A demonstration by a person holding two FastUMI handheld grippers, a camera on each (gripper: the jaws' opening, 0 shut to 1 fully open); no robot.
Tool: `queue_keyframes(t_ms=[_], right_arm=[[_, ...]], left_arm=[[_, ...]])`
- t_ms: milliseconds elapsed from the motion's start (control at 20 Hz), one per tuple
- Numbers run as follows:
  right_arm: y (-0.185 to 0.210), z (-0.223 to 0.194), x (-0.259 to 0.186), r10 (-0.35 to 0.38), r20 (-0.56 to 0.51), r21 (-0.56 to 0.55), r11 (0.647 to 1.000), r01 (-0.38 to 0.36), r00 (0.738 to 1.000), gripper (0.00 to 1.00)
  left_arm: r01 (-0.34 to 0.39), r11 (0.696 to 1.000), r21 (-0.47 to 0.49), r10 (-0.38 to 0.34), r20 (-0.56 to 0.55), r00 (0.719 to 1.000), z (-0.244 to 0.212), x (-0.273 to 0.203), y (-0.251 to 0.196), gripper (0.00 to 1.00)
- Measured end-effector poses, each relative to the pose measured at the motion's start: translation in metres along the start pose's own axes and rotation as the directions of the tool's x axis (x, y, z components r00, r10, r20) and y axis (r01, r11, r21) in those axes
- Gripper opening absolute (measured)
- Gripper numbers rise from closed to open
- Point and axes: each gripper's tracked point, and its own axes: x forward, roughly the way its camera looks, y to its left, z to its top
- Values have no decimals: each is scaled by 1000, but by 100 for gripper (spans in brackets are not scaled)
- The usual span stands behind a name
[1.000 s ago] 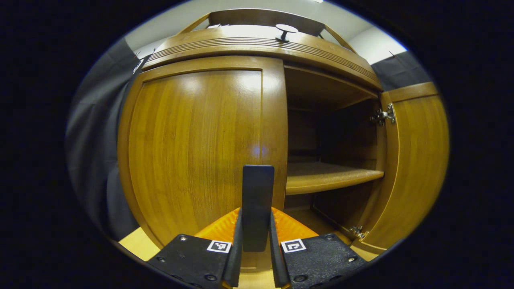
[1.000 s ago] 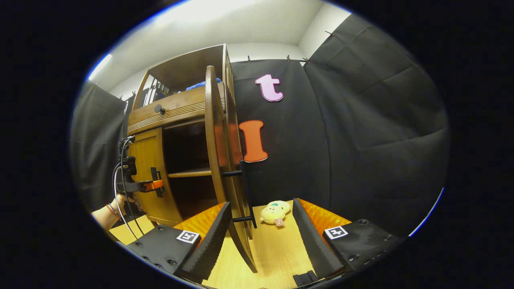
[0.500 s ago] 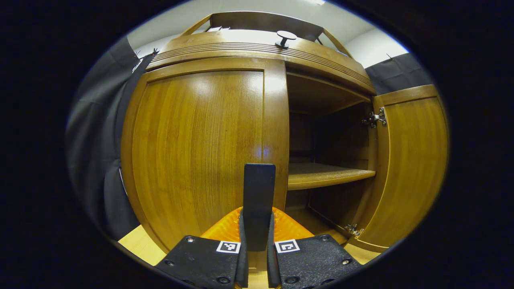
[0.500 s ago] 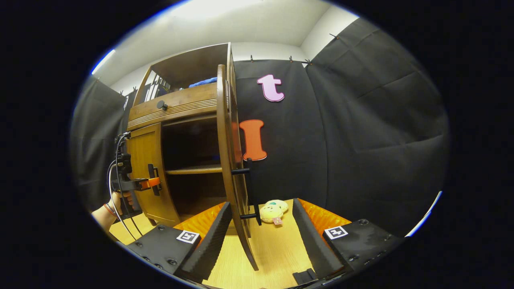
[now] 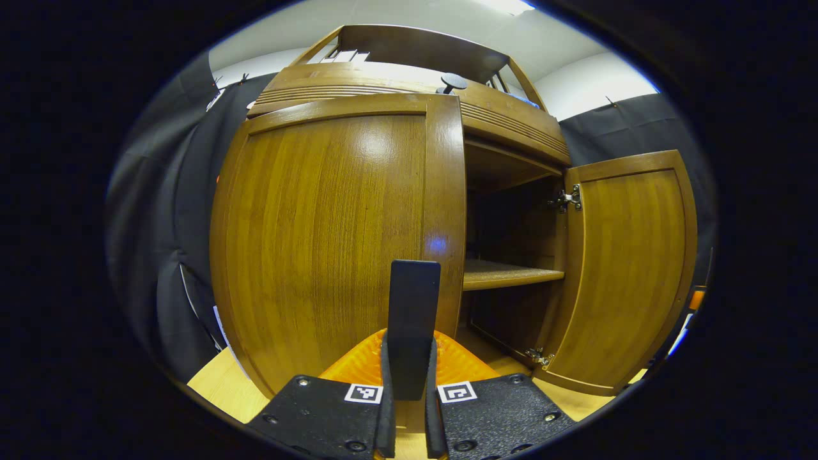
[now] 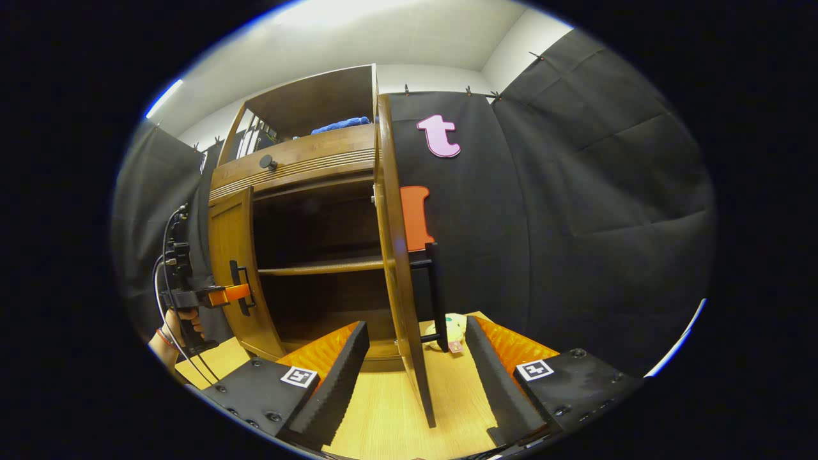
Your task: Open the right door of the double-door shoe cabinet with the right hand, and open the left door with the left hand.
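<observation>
Where left hand-held gripper [image 5: 409,415] clamps handle [image 5: 413,326], left door [image 5: 332,236] seemingly ajar

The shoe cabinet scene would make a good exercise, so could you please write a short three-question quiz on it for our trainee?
1. True or false: the left gripper is shut on the left door's handle.
2. The right gripper is: A) shut on the right door's handle; B) open, with the right door edge-on between its fingers; C) shut on the plush toy.
3. Fill in: inside the cabinet, past the right door, a bare wooden ____ shows.

Key: 1 true; 2 B; 3 shelf.
</observation>
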Motion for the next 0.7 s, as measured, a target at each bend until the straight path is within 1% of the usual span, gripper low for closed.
queue_keyframes(t_ms=[50, 100, 200, 350, 400, 450, 550, 700], right_arm=[[4, 1, 0, 1, 1, 3, 1000, -1, 1000, 98], [8, 2, 0, 4, 3, 4, 1000, -4, 1000, 98], [15, 4, 0, 7, 7, 0, 1000, -7, 1000, 98], [29, 8, -2, 18, 13, -18, 1000, -18, 1000, 98], [35, 7, -5, 21, 15, -25, 999, -20, 1000, 98], [39, 7, -6, 25, 16, -30, 999, -24, 1000, 98], [48, 10, -9, 32, 18, -40, 999, -32, 999, 98], [62, 9, -13, 47, 20, -47, 998, -46, 999, 98]], left_arm=[[10, 1000, -3, -10, -6, 1000, 0, -4, -2, 18], [19, 1000, -7, -19, -10, 1000, 0, -7, -1, 19], [35, 999, -8, -35, -14, 999, 1, -16, 1, 18], [44, 999, -10, -44, -9, 999, 2, -33, 6, 19], [49, 999, -12, -49, -10, 999, 2, -39, 7, 18], [51, 999, -16, -52, -8, 999, 4, -44, 10, 19], [56, 998, -19, -56, -3, 998, 2, -57, 14, 18], [58, 998, -21, -58, -2, 998, 3, -71, 27, 19]])
